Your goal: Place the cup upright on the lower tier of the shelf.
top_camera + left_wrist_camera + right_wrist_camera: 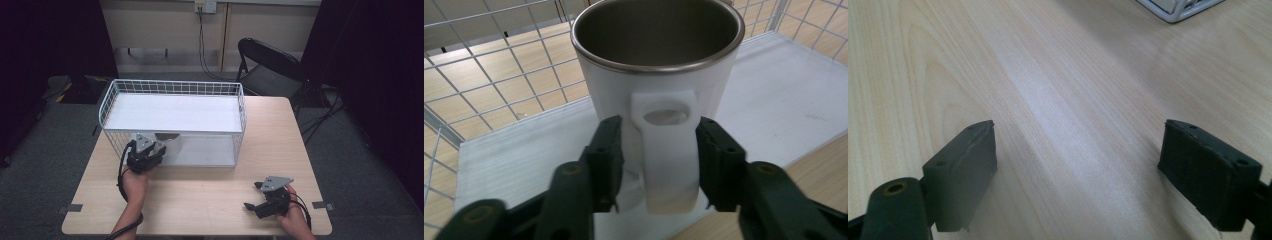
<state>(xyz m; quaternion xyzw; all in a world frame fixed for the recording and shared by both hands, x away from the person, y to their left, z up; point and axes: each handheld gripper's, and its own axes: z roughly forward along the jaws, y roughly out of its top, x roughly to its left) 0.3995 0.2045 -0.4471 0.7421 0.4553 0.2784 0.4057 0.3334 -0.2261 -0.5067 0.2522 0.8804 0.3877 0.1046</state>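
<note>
One mug [659, 75], two grippers [659, 160] [1078, 170]

The wire rack [172, 117] stands on the table [280, 150], toward its far edge and left of the table's middle. The mug [659, 75] sits on the rack's lower shelf [524, 145], near the rack's front left corner, under the rack's upper shelf [172, 112], with its handle [666, 150] facing the rack's open front. The left gripper [146, 150] is at the rack's front left, its 2 jaws either side of the handle. The right gripper [262, 197] lies in front of the rack and to its right, well apart from it. A folding chair [270, 65] stands behind the rack's right end, beyond the table.
</note>
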